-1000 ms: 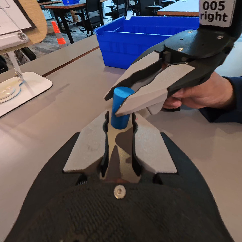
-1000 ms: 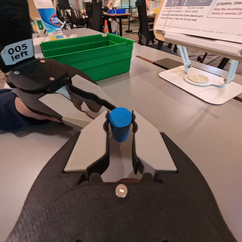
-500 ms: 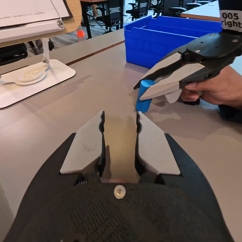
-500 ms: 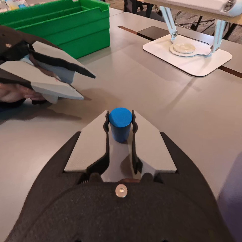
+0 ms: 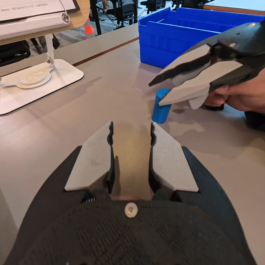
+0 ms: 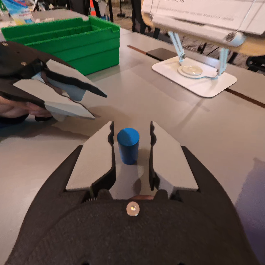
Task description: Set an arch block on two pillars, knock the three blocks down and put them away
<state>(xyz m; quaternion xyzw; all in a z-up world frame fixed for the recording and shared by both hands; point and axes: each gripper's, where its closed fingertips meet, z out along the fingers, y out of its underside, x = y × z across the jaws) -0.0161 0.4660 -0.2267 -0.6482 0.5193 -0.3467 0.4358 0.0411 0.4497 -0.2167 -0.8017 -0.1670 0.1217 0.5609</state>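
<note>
Our right hand-held gripper (image 6: 131, 124) is spread apart around the upright blue cylinder block (image 6: 128, 146), at 12 o'clock; our left hand-held gripper (image 5: 131, 124) gapes empty.

Each hand-held gripper (image 5: 131, 124) (image 6: 131, 123) has a black textured body, a silver screw (image 5: 131, 210) at its centre, and two grey wedge fingers (image 5: 91, 160) edged with wavy black pads (image 5: 110, 134). Dark blue sleeve (image 5: 255, 120).
</note>
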